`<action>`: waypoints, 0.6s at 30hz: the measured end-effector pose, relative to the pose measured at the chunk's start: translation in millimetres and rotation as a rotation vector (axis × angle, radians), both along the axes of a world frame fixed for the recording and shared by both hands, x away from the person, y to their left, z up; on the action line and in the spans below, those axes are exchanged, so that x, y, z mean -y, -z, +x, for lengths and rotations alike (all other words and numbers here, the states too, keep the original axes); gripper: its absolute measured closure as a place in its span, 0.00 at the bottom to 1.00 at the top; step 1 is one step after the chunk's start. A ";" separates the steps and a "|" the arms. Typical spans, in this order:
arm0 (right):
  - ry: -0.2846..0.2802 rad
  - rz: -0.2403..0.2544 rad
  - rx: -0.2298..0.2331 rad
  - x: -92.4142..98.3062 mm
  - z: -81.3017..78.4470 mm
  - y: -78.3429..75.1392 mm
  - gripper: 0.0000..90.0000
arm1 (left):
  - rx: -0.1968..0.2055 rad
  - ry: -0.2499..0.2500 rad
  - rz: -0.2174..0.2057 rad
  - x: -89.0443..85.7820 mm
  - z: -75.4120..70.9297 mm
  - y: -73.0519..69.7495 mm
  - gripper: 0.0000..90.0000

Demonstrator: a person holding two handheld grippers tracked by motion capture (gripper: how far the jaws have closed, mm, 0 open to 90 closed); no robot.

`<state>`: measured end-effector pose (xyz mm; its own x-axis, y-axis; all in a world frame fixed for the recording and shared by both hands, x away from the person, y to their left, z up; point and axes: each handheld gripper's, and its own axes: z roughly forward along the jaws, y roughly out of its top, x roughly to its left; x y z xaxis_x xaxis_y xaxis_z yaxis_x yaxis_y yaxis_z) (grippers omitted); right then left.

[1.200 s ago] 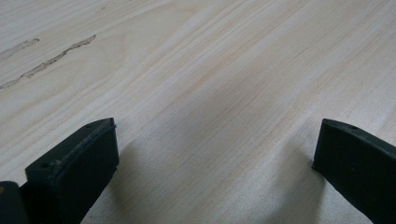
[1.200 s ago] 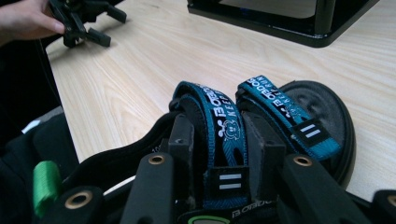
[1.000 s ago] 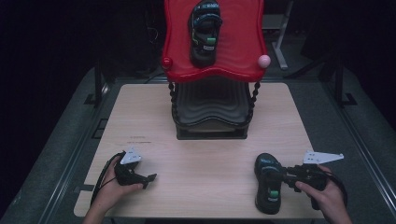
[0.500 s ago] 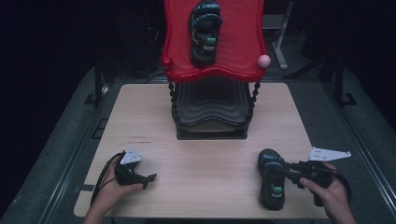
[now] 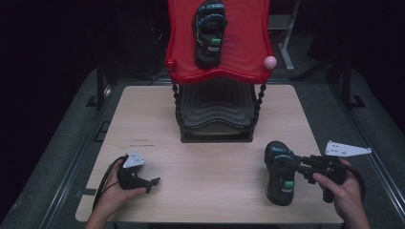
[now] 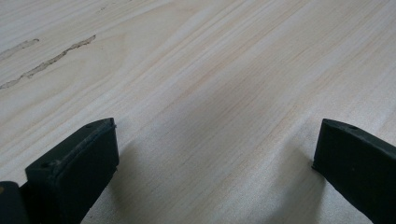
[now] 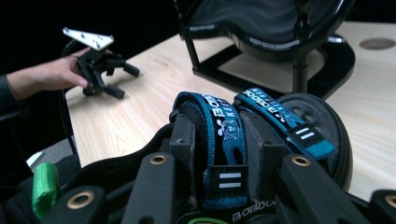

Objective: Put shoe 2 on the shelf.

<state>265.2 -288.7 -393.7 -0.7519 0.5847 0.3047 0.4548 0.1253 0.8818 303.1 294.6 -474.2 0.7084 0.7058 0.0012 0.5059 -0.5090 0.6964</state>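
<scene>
A black sandal with teal straps (image 5: pixel 280 174) is near the table's front right. My right gripper (image 5: pixel 297 166) is shut on it, the jaws clamped on the strap (image 7: pixel 223 122) at mid-shoe. In the right gripper view the sandal (image 7: pixel 303 119) lies across the right gripper (image 7: pixel 219 136), just above the wood. A matching sandal (image 5: pixel 209 32) lies on the red top tray (image 5: pixel 241 64) of the rack. My left gripper (image 5: pixel 150 183) rests open on the table at front left, nothing between its fingers (image 6: pixel 77 161). The left gripper (image 7: pixel 122 81) is also seen far off in the right gripper view.
The rack stands at the table's middle back, with a black lower tray (image 5: pixel 215 114) under the red one and beaded black posts (image 5: pixel 177 102). A pink knob (image 5: pixel 270 62) sticks out at the red tray's right corner. Bare wood (image 5: pixel 210 164) lies between the two grippers.
My right gripper has risen a little and shifted right with the sandal in it. The left gripper has stayed still.
</scene>
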 end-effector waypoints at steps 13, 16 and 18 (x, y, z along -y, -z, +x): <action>0.004 0.046 0.077 2.3 13.3 -34.7 0.75 | 0.000 0.000 0.000 0.0 0.0 0.0 0.00; 0.007 0.054 0.099 2.5 15.8 -44.4 0.75 | 0.000 0.000 0.001 0.0 0.0 0.0 0.00; 0.010 0.057 0.116 2.8 17.7 -51.7 0.75 | 0.000 0.000 0.000 0.0 0.0 0.0 0.00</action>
<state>282.9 -291.5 -342.0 -0.7780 0.5767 0.2492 0.3506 0.0695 0.9339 303.1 294.6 -474.2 0.7086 0.7056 0.0017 0.5057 -0.5095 0.6962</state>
